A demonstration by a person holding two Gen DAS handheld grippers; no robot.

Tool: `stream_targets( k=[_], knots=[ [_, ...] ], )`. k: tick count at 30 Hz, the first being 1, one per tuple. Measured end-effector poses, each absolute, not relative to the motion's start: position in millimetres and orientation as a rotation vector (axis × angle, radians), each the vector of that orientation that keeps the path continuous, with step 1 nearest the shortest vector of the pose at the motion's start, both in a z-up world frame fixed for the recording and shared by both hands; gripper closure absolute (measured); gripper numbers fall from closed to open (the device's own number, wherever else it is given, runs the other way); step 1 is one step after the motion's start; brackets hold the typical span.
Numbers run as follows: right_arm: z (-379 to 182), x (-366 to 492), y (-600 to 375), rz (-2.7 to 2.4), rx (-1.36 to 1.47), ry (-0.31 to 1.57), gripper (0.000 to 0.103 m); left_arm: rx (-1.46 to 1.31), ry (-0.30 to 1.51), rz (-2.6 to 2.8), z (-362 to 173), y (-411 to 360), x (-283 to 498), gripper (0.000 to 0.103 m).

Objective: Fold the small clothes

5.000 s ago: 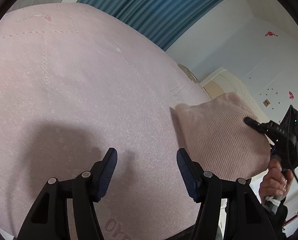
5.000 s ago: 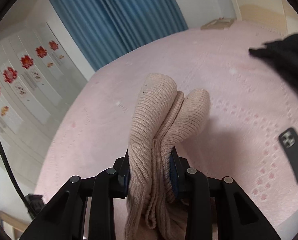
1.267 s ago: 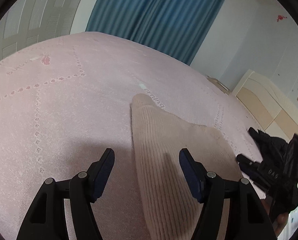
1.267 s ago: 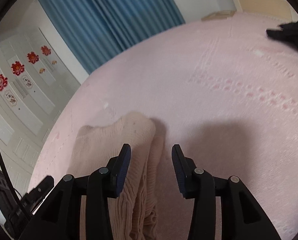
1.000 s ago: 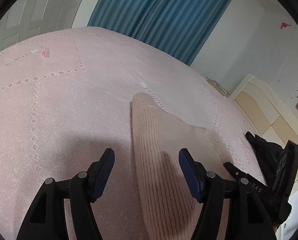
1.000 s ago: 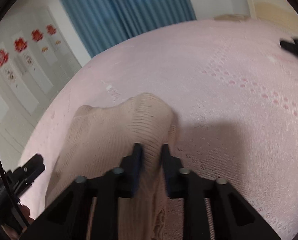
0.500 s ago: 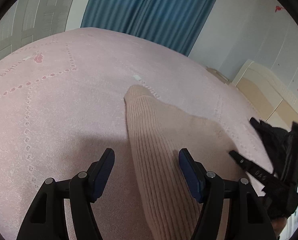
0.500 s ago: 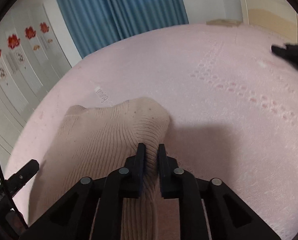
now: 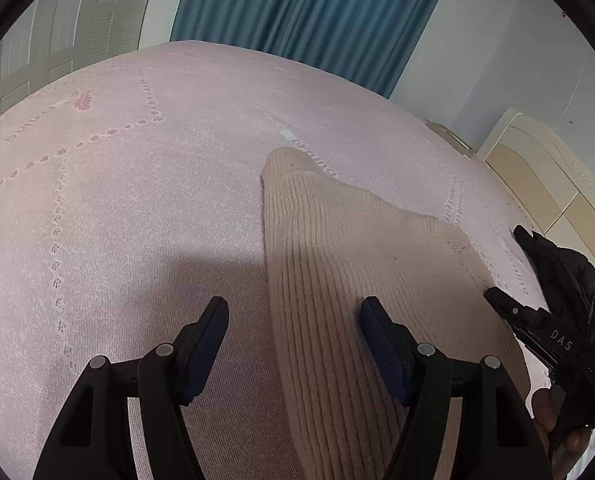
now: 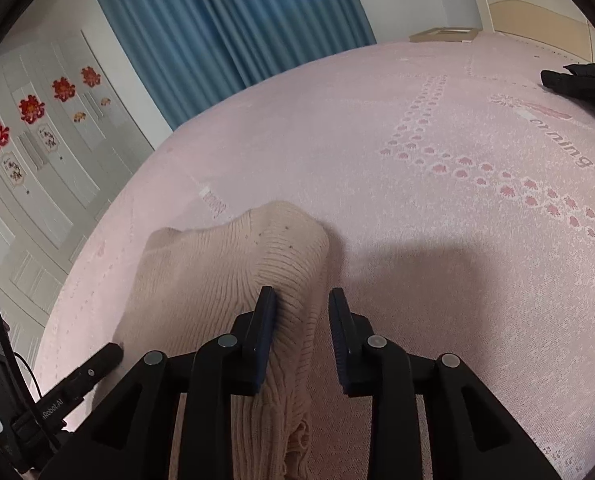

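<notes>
Knitwear, a ribbed beige garment [image 9: 337, 280], lay folded on a pink bedspread [image 9: 117, 200] that filled most of both wrist views, its far corner pointing toward blue curtains [image 9: 317, 12] at the top of the frame. A dark garment [image 10: 585, 80] sat well apart at the right edge of the right wrist view.

The left gripper [image 9: 293, 332], low in its own frame, hung with fingers spread wide, one either side of the knit's left edge and gripping nothing. The right gripper [image 10: 302, 320] showed its fingers parted at the bottom centre, the left pad against the fold's right edge and the other over bare bedspread; no cloth was pinched.

The fold appeared laid down and let go. Finishing well would likely mean lifting both tools straight up so no rib snagged on a pad, then pressing the raised right edge flat, since the thick knit looked apt to spring open.
</notes>
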State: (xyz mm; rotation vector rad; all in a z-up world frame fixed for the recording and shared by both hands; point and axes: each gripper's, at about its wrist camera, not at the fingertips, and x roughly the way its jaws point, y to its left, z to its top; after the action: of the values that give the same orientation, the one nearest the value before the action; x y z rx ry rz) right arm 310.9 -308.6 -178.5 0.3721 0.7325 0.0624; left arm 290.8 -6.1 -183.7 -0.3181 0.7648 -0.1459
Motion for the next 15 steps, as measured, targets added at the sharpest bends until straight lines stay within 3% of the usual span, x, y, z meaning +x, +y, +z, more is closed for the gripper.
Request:
stream_targets(
  k=[7, 15],
  knots=[
    [-185.1, 312.5, -308.1, 0.059, 0.376, 0.764, 0.067, -0.321, 0.762, -0.145, -182.7, -6.0, 289.6, 0.035],
    [-185.9, 311.1, -311.2, 0.063, 0.388, 0.767, 0.066, -0.313, 0.757, -0.142, -183.0, -7.6, 288.5, 0.035]
  ],
)
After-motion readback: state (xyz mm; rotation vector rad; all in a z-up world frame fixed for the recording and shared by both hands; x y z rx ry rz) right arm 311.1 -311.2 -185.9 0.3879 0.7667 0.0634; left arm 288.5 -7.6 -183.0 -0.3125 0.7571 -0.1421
